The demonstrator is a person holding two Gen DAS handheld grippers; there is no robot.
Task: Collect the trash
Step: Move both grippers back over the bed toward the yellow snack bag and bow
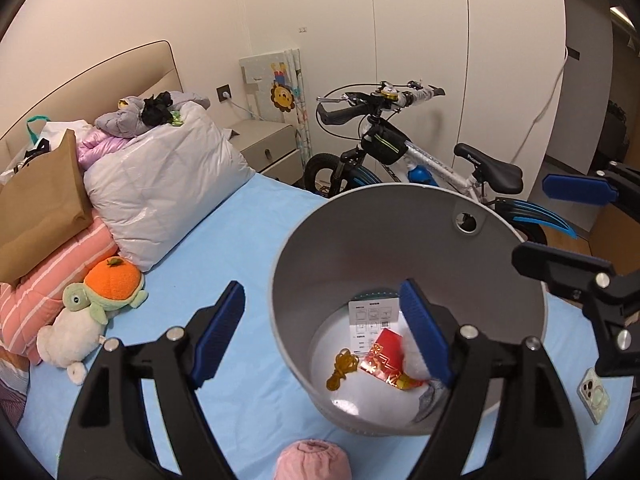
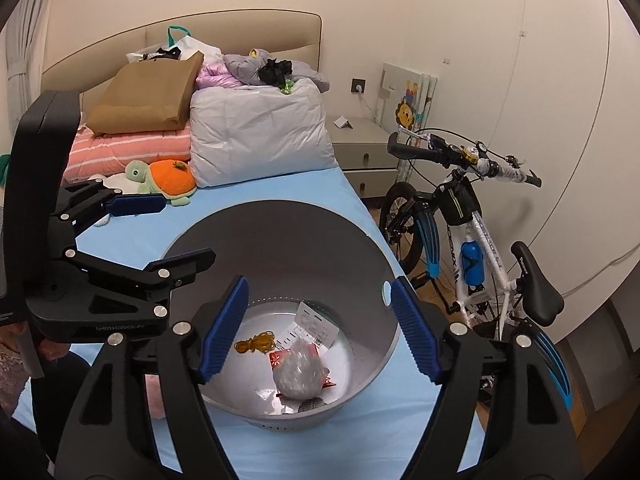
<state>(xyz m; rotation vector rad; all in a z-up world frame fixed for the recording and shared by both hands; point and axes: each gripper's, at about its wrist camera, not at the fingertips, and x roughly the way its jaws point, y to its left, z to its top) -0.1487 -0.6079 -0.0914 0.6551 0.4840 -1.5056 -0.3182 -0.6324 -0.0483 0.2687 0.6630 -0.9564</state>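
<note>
Left wrist view: the left gripper (image 1: 322, 336) tilts down over the blue bedsheet (image 1: 224, 240), jaws wide apart and holding nothing; its left finger stands outside the grey bin (image 1: 292, 276) and its right finger reaches over the bin's rim. In the bin lie a printed leaflet (image 1: 370, 322), a yellow rubber band (image 1: 340, 370), a red packet (image 1: 384, 356) and something white, too blurred to name. At the right edge the right gripper (image 1: 536, 224) shows, its fingers spread. Right wrist view: the left gripper (image 2: 160, 232) comes in from the left above the bin's rim. The right gripper (image 2: 318, 330) points down into the bin (image 2: 372, 376), jaws wide and empty. A crumpled clear plastic wrapper (image 2: 298, 374) lies on the bin floor below and between them.
</note>
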